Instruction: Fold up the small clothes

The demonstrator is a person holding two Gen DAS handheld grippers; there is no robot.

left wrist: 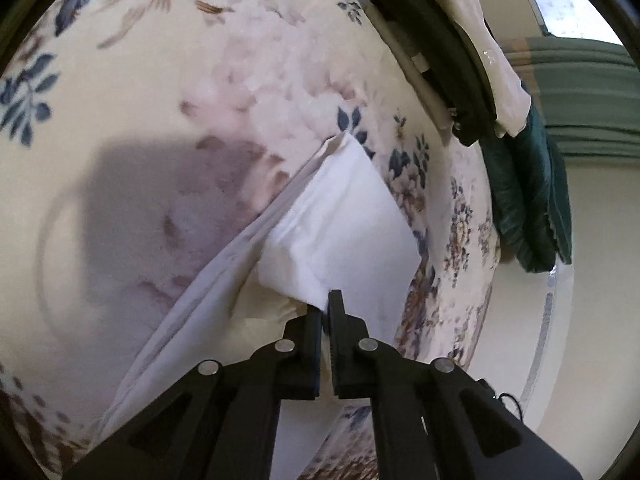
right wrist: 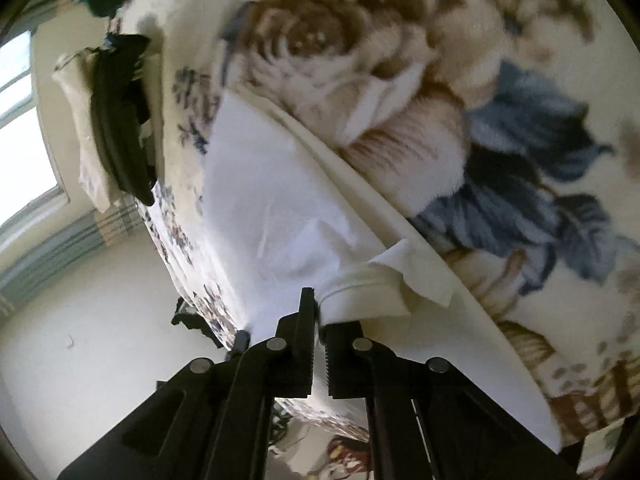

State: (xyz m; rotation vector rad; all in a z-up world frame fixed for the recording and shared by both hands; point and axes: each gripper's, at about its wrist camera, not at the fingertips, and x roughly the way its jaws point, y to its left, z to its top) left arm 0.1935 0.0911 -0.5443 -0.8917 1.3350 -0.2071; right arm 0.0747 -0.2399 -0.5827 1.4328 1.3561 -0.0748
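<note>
With each tool, left [left wrist: 325, 304] and right [right wrist: 316, 304], clamped on the white garment [left wrist: 340, 216] lying on the floral bed [left wrist: 160, 80], carry both corners evenly toward twelve o'clock, keeping the edge taut.

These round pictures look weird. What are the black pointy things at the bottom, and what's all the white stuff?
The black things are grippers, like big tweezers a person holds, one in each hand. Each carries a camera with a bulging lens, so everything looks round. One picture looks along the left gripper, the other along the right gripper. Both are shut on a white garment, pinching its cloth to fold it. It lies on a flowered blanket. At the blanket's edge sits a pile of dark clothes.
</note>
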